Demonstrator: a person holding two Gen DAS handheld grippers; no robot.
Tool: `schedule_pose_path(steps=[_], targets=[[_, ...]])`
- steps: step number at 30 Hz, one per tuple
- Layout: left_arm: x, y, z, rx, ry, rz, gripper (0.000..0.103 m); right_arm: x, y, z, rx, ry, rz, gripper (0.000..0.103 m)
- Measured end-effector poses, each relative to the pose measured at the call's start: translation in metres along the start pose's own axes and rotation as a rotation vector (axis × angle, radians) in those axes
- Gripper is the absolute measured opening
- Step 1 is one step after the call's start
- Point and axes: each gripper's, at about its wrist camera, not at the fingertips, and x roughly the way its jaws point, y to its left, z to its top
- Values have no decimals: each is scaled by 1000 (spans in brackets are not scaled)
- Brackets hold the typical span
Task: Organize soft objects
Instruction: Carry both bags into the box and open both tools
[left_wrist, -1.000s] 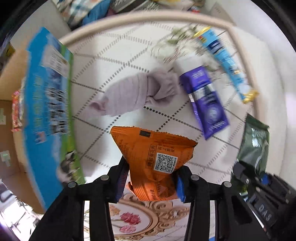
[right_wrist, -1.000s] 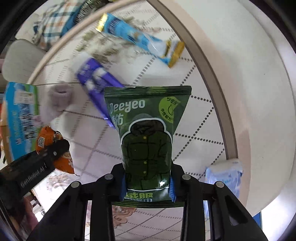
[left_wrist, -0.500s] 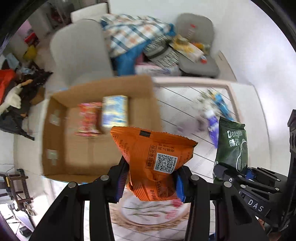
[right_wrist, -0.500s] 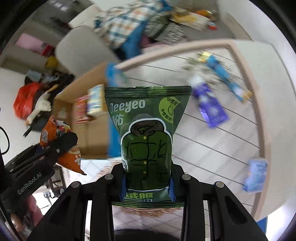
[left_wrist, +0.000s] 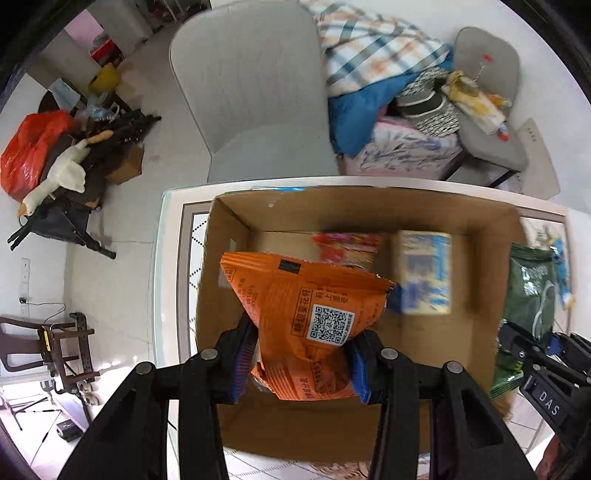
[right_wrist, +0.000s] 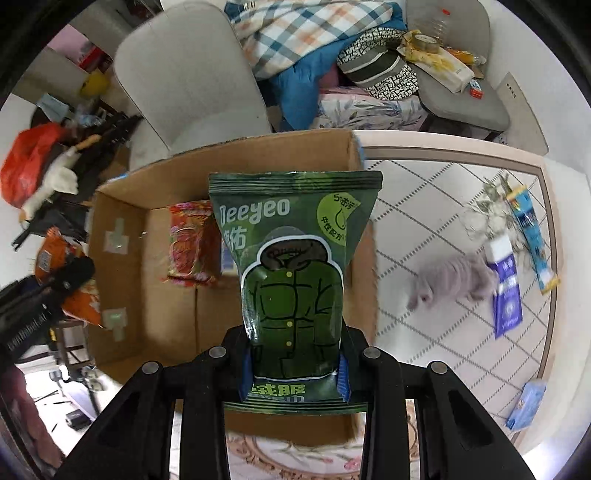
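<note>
My left gripper (left_wrist: 300, 363) is shut on an orange snack packet (left_wrist: 306, 317) and holds it above the open cardboard box (left_wrist: 236, 221). My right gripper (right_wrist: 293, 369) is shut on a green Deeyeo packet (right_wrist: 293, 258), also over the box (right_wrist: 122, 295). The box holds a red packet (right_wrist: 188, 243) and a blue-and-white pack (left_wrist: 424, 273). The green packet also shows at the right of the left wrist view (left_wrist: 528, 306). The orange packet shows at the left of the right wrist view (right_wrist: 79, 299).
On the table (right_wrist: 424, 206) right of the box lie a grey sock bundle (right_wrist: 454, 277), a purple packet (right_wrist: 508, 295), a blue stick packet (right_wrist: 532, 232) and a light blue pack (right_wrist: 526, 404). A grey chair (left_wrist: 251, 88) and piled bedding (left_wrist: 373, 70) stand behind the table.
Both grippers have swung left from the table's loose items to above the cardboard box, each still holding its packet. The box now fills the middle of both views.
</note>
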Motion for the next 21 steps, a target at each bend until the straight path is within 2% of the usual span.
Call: schedule_pose_path(steps=[4, 9, 13, 16, 18, 19, 20, 21], targets=[[37, 7, 19, 19, 64, 10, 41, 35, 9, 19, 0, 31, -64, 36], [73, 8, 31, 30, 122, 21, 42, 60, 12, 33, 4, 47, -102, 36], [86, 5, 37, 42, 160, 30, 43, 72, 12, 39, 11, 55, -130, 36], [92, 3, 40, 26, 182, 4, 45, 77, 11, 42, 6, 63, -144, 39], [88, 4, 42, 2, 160, -2, 58, 77, 10, 44, 4, 58, -156, 43], [86, 4, 42, -6, 152, -5, 63, 75, 10, 44, 5, 56, -152, 50], [83, 5, 43, -11, 146, -6, 74, 74, 9, 44, 10, 55, -146, 53], [81, 4, 42, -12, 141, -11, 78, 71, 8, 45, 14, 52, -142, 59]])
